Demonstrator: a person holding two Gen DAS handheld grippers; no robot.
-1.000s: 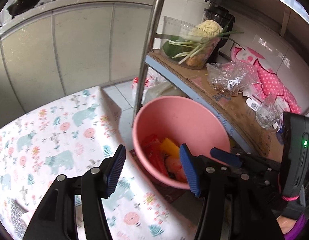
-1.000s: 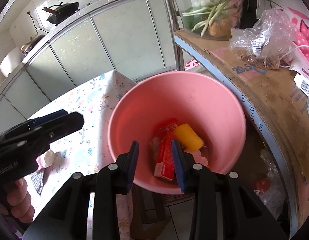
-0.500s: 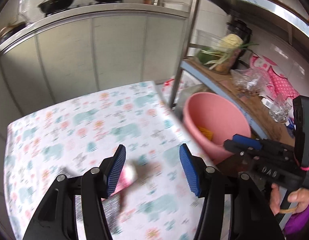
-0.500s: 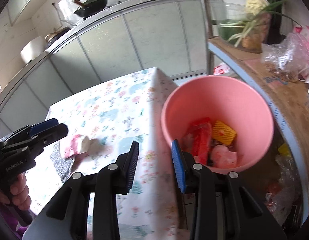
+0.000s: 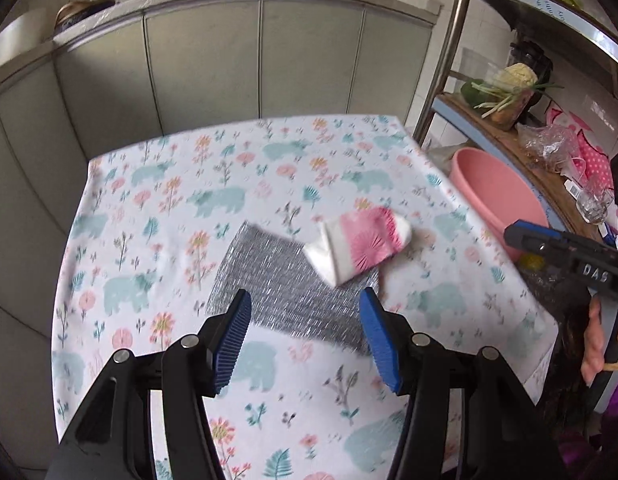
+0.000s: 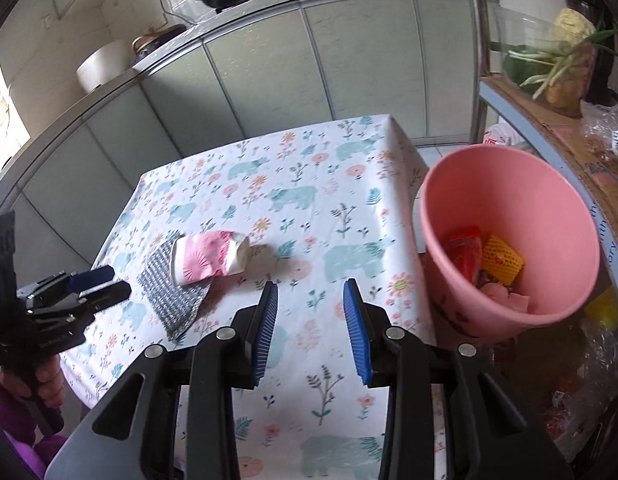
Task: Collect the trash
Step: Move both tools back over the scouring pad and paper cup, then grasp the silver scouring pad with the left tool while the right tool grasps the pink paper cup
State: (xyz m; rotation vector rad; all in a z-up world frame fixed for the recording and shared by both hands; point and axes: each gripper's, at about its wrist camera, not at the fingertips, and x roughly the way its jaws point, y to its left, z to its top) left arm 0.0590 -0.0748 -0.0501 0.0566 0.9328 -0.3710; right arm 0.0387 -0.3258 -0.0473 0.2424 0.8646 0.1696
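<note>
A pink and white sock [image 5: 359,242] lies on a silver sparkly cloth [image 5: 285,288] on the floral tablecloth [image 5: 189,200]. My left gripper [image 5: 305,336] is open and empty, hovering just short of the cloth. My right gripper [image 6: 311,326] is open and empty above the tablecloth [image 6: 309,208], right of the sock [image 6: 207,256] and cloth [image 6: 169,292]. The pink bin [image 6: 549,200] stands off the table's right edge and holds red, yellow and pink trash [image 6: 485,264]. The bin also shows in the left wrist view [image 5: 497,196].
A metal shelf rack [image 5: 445,60] stands right of the table, with a bowl of vegetables [image 5: 505,92] and plastic bags [image 5: 549,144] on its board. Grey cabinets [image 5: 229,60] run behind the table. More bags [image 6: 581,392] lie under the shelf.
Both grippers have swung left, away from the pink bin and toward the table. The sock and silver cloth have come into the left wrist view. Both stay open.
</note>
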